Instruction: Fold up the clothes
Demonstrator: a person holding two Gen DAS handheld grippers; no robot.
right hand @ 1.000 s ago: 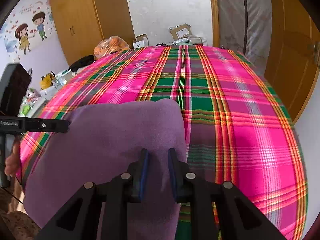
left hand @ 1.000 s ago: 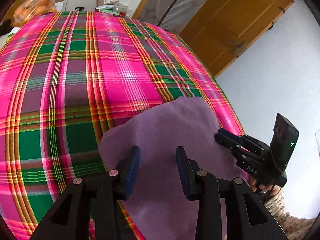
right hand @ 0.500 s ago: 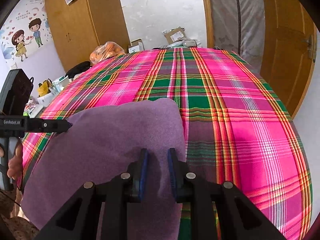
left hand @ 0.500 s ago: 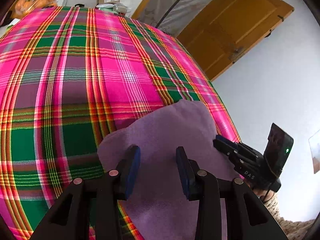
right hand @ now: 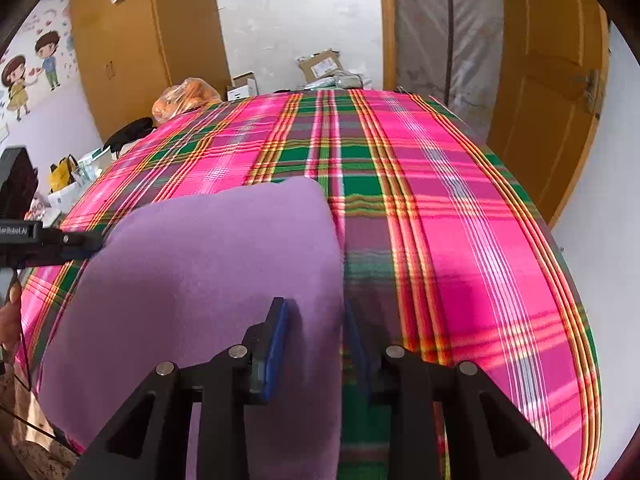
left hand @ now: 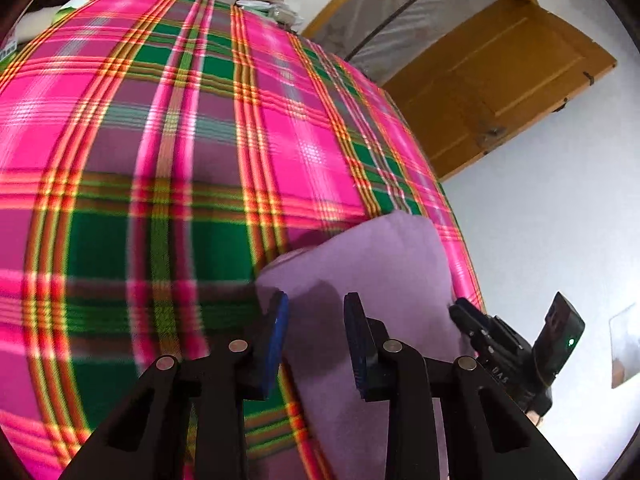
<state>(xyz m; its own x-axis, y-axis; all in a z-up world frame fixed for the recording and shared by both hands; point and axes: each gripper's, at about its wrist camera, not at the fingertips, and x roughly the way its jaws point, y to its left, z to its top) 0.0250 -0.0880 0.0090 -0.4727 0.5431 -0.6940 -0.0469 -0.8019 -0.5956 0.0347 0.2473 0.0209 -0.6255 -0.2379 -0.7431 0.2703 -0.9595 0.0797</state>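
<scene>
Purple cloth point(right hand: 208, 264) is being kept flat at the near edge of the plaid-covered bed point(right hand: 460, 208). "GenRobot.AI" can just be read on the left gripper point(left hand: 316, 316), its jaws closing, cloth between. Right gripper point(right hand: 316, 320) jaws are being opened around the cloth's edge, both angled downward.

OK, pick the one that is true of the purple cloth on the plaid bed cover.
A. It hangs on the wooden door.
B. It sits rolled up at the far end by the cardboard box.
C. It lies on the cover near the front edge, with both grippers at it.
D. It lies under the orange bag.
C: the purple cloth lies flat on the plaid cover, with the right gripper at its right edge and the left gripper at its left edge.
</scene>
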